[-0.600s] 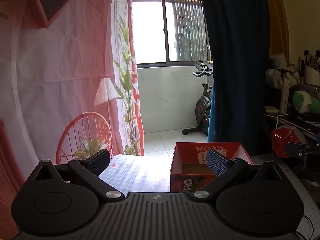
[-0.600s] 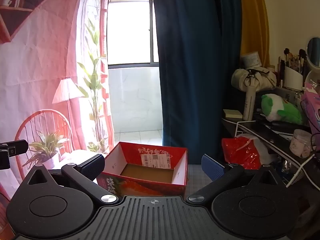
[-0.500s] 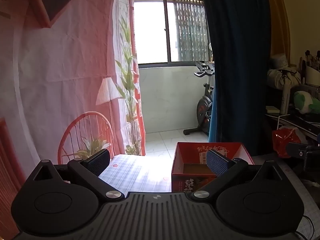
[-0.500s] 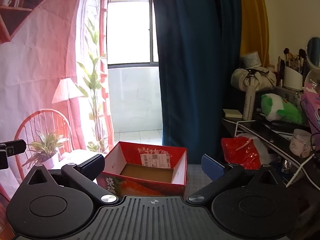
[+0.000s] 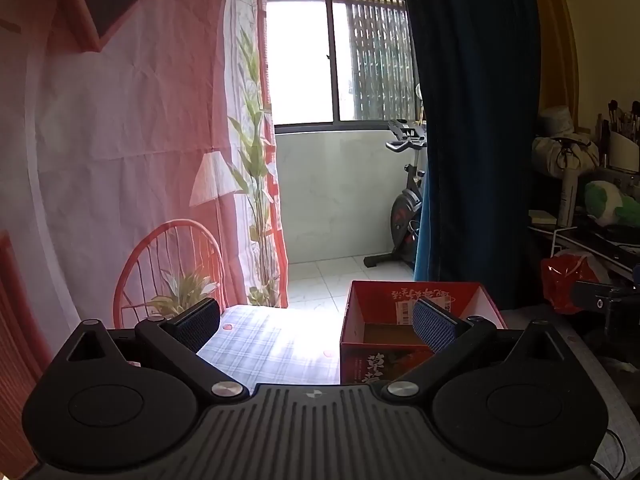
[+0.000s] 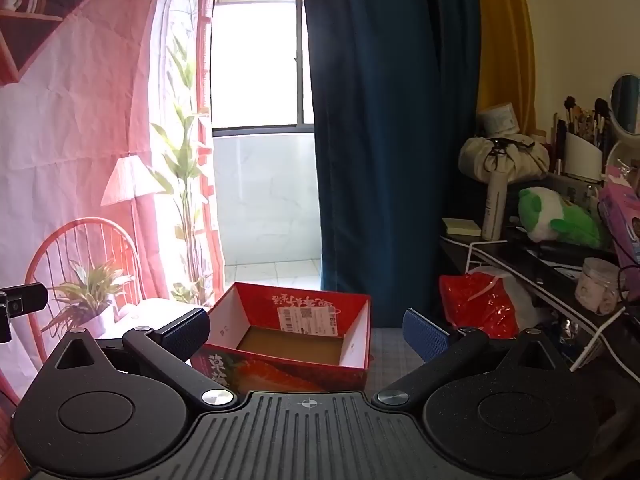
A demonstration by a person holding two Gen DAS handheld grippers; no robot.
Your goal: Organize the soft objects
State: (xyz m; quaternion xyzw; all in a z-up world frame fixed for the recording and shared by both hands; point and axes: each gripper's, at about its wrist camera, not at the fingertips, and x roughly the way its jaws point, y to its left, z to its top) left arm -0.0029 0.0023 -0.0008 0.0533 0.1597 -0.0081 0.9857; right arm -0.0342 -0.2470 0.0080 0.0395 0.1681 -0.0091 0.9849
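Observation:
A red cardboard box [image 6: 362, 316] stands open and empty on the table ahead; it also shows in the left wrist view [image 5: 352, 320] at the right. My left gripper [image 5: 316, 326] is open and empty, held above the table to the left of the box. My right gripper [image 6: 306, 332] is open and empty, held just in front of the box. A green and white plush toy [image 6: 556, 218] lies on the cluttered desk at the right; it also shows in the left wrist view [image 5: 608, 204].
A checked tablecloth [image 5: 272, 344] covers the table. A red plastic bag [image 6: 476, 300] sits right of the box. The desk holds a spray can [image 6: 494, 206], a cloth bundle [image 6: 502, 156], a jar [image 6: 600, 286]. An exercise bike [image 5: 406, 208] stands by the blue curtain [image 6: 384, 120].
The left wrist view has shifted slightly to the right. The right gripper has not moved. Both grippers stay open.

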